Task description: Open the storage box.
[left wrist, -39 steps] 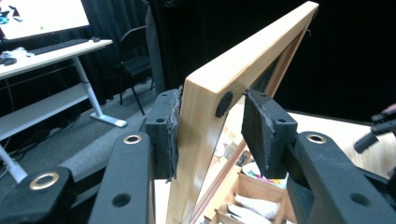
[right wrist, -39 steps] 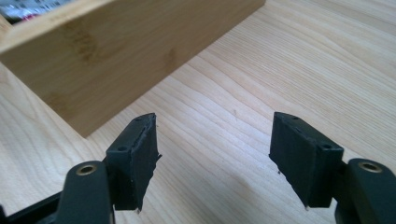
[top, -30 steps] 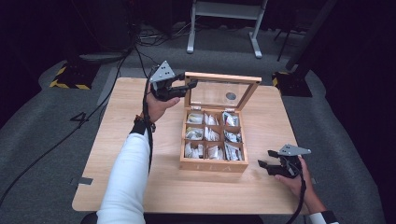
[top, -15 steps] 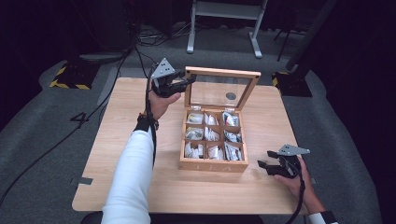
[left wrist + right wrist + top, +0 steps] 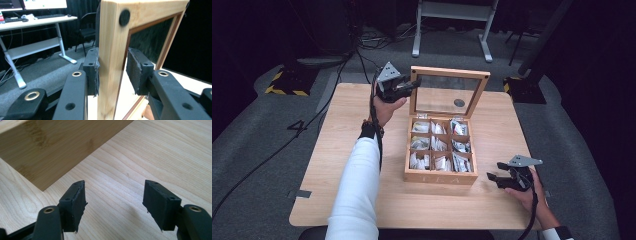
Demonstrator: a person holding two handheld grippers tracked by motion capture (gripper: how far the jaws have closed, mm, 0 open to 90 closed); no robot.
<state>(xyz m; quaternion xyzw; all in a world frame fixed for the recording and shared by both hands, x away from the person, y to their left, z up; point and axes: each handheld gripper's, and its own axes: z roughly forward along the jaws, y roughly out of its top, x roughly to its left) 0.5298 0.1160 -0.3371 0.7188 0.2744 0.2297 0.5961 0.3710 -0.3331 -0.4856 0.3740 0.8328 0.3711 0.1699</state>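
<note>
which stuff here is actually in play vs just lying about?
In play:
- left claw, around the lid frame
- wooden box, open
- packets in its compartments

Lying about:
- right claw, open, on the table
- floor cables
- white stand behind

Pale wood-grain counter (image 5: 337, 150), rounded corners. A small grey tape tab (image 5: 302, 193) sticks out at its near-left edge.

Grey carpeted floor (image 5: 257, 165) all around. A dark "4" mark (image 5: 298, 127) lies on it just left of the counter.

Black-and-yellow striped block (image 5: 287, 86) on the floor beyond the far-left corner. Black cables (image 5: 362, 40) run loose across the floor behind.

White metal stand (image 5: 452, 12) at the far side, two feet on the floor.

Left gripper view: white desk (image 5: 32, 22) with a lit monitor (image 5: 45, 3) and a keyboard (image 5: 50, 16) on top, and a dark chair (image 5: 87, 28) beside it. Black backdrop to the right.
</note>
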